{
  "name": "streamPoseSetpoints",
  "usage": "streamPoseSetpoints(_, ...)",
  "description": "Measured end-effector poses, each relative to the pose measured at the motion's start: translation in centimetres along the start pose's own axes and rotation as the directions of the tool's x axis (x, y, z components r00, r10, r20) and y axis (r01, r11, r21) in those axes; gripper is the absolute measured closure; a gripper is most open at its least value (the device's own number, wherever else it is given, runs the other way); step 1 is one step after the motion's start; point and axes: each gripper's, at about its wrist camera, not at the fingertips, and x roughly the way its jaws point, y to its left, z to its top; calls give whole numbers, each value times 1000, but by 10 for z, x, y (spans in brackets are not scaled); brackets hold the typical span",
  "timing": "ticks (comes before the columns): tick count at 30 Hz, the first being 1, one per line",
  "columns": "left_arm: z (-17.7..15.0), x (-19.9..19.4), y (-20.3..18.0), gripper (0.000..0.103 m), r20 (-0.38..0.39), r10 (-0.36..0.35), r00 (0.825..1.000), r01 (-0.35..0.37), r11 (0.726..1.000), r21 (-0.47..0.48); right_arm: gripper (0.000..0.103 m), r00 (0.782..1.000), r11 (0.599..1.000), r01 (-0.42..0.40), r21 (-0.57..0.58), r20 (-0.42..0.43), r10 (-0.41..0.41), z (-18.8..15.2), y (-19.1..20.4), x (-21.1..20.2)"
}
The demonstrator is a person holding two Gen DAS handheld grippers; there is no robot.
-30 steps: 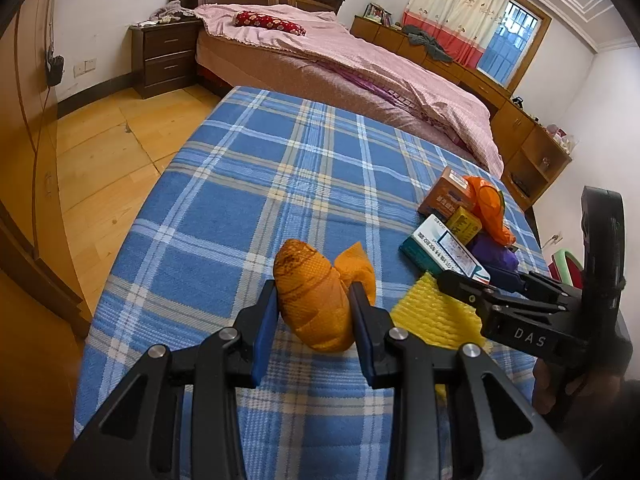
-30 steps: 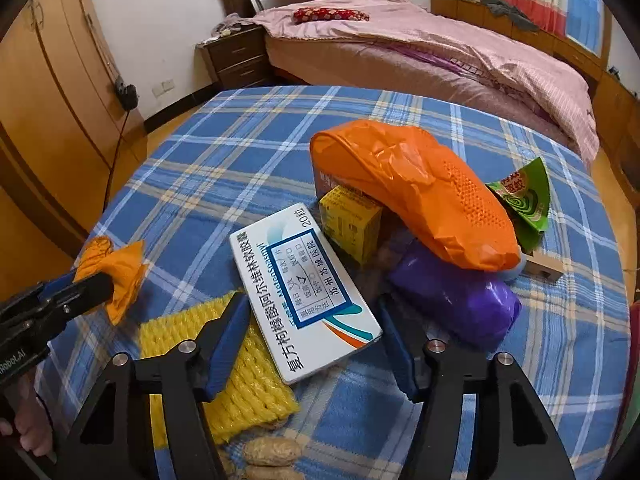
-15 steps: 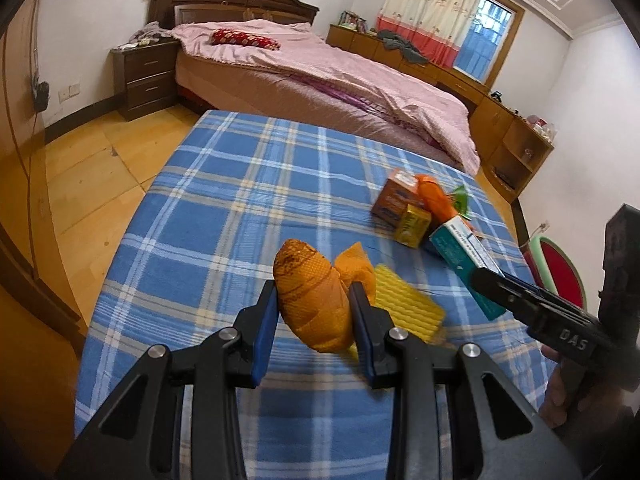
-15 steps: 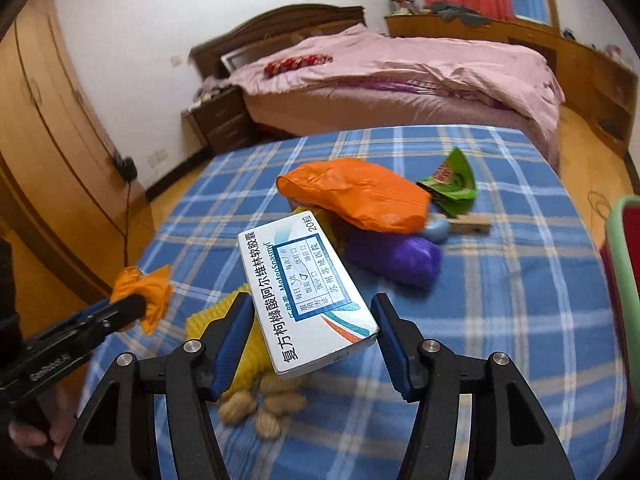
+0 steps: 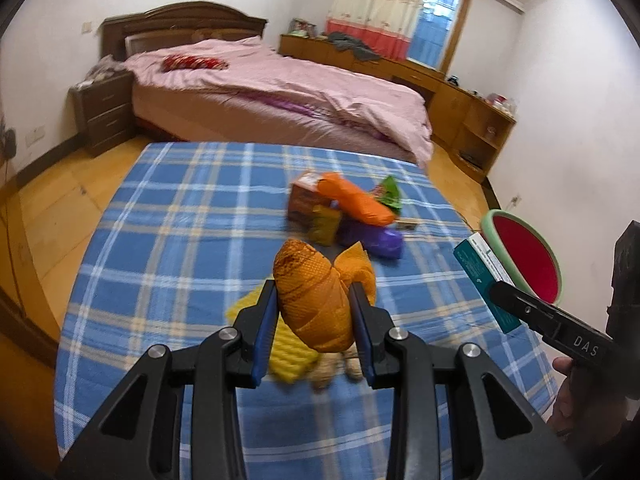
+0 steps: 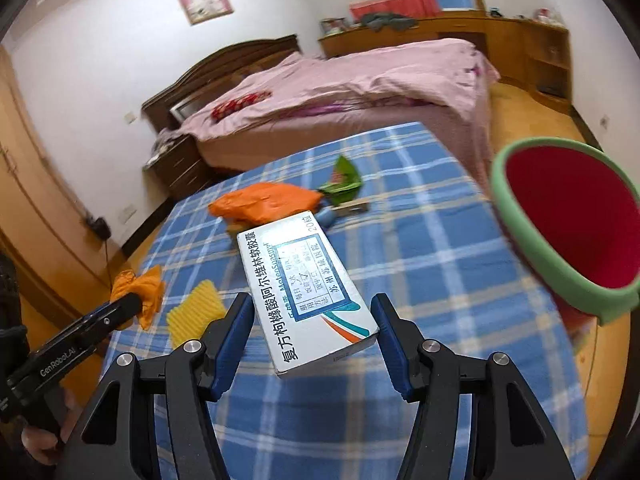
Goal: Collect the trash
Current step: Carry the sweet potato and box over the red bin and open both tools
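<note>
My left gripper (image 5: 313, 286) is shut on a crumpled orange net wad (image 5: 316, 308) and holds it above the blue plaid table (image 5: 180, 240). The right wrist view shows that wad (image 6: 140, 288) at the far left. A white medicine box (image 6: 296, 272) is lifted off the cloth with my right gripper (image 6: 312, 304) shut on it. In the left wrist view the box (image 5: 484, 276) shows at the right, close to a bin with a green rim (image 5: 489, 222) and red inside. That bin (image 6: 600, 300) stands beside the table's right edge, close to the right of the box.
A pile stays on the cloth: an orange bag (image 5: 356, 200), a purple bag (image 5: 380, 240), a small yellow box (image 5: 326, 224), a brown box (image 5: 304, 196) and a green wrapper (image 5: 390, 192). Yellow foam netting (image 5: 288, 356) and peanuts (image 5: 340, 364) lie under my left gripper. A bed (image 5: 280, 92) stands behind.
Both grippers rose and swung to the right with their loads. The medicine box came up off the cloth. The bin has come into both views.
</note>
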Motion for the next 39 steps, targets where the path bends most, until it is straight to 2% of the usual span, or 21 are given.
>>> streamPoseSetpoints(9, 4, 7, -53, 68, -8, -45, 999, 45, 994, 99, 41, 995, 995, 74, 67, 59, -78, -7, -39, -38)
streamPoseSetpoints(21, 17, 38, -114, 68, -48, -99, 994, 106, 978, 181, 41, 982, 980, 140, 140, 104, -155, 2, -82, -62)
streamPoseSetpoints(39, 31, 99, -226, 68, -144, -213, 966, 248, 917, 313, 41, 953, 932, 249, 262, 105, -284, 17, -164, -81)
